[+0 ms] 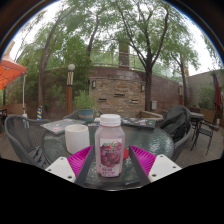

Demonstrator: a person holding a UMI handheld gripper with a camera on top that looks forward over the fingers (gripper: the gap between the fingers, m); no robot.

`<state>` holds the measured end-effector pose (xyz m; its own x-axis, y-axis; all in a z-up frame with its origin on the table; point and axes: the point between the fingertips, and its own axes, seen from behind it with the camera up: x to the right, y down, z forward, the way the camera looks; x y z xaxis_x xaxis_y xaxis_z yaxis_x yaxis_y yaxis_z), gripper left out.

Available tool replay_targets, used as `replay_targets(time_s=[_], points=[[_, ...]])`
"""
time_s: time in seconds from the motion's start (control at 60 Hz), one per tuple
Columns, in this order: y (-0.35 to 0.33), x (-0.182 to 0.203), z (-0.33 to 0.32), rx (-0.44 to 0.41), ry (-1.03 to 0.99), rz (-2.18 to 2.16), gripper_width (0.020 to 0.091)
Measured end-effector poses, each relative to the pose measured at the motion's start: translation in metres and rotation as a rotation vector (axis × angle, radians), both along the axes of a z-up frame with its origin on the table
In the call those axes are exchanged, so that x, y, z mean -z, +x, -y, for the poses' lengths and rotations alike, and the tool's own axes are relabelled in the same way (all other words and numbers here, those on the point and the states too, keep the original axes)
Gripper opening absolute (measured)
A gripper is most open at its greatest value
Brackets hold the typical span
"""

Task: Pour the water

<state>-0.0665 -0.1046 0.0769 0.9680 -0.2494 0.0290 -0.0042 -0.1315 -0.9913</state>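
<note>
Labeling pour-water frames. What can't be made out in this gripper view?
- Bottle: its base, hidden by the glass table's near rim and the dark border; label print too small.
- Cup: inside not visible, so fill level unknown.
- Hand-held gripper: fingers flank the bottle; contact with pads can't be judged.
- Items behind on the table: too small to identify.

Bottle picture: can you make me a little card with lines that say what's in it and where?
place: outdoors, trees and a stone wall behind
table: round glass table
bottle: white-capped bottle with a pink label, upright on the table
cup: white cup, upright, beside the bottle
gripper: gripper open, pink pads either side of the bottle; contact cannot be told
chairs: dark chairs around the table
pouring: not started, bottle cap on
</note>
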Motion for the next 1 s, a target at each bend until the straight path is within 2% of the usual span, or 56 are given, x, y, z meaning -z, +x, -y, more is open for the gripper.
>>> replay_targets(time_s=[0.1,0.133,0.15,0.167,0.183,0.35,0.367,0.483,0.6,0.7,0.8,0.9,0.983,1.0], points=[[0.003,-0.001,-0.026,-0.014,0.026,-0.022,0.0773],[0.003,0.002,-0.032,-0.018,0.028,-0.032,0.0714],[0.005,0.004,-0.037,-0.017,0.026,-0.038,0.0653],[0.007,0.008,-0.038,-0.012,0.020,-0.042,0.0562],[0.008,0.012,-0.040,-0.008,0.012,-0.046,0.0533],[0.005,0.005,-0.037,0.020,0.089,-0.015,0.0475],[0.003,0.005,-0.037,0.018,0.089,-0.008,0.0442],[0.010,0.002,-0.040,0.014,0.049,0.140,0.0410],[0.021,-0.033,-0.055,-0.014,0.002,0.407,0.0409],[0.038,-0.073,-0.086,-0.013,-0.072,0.825,0.0409],[0.021,-0.107,-0.120,-0.068,-0.151,1.321,0.0407],[-0.012,-0.122,-0.148,-0.103,-0.189,1.881,0.0407],[-0.025,-0.121,-0.159,-0.134,-0.225,2.107,0.0408],[-0.024,-0.125,-0.166,-0.171,-0.248,2.136,0.0408]])
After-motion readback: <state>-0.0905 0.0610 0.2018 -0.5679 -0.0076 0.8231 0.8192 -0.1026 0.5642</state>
